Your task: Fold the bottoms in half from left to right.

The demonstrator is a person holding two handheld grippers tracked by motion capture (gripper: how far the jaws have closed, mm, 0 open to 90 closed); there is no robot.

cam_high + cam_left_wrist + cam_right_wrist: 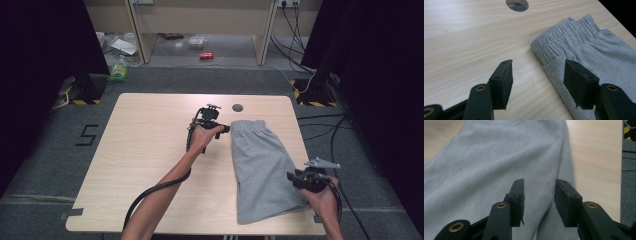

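Currently: both grippers unloaded at the shorts

Grey shorts (260, 167) lie flat on the table's (150, 150) right half. My left gripper (537, 77) stands with jaws wide apart at the waistband (564, 37) corner. My right gripper (539, 195) hovers, jaws parted, over the hem edge, clasping nothing.

Matt grey cloth shorts (260, 167), pale wood table (145, 150)
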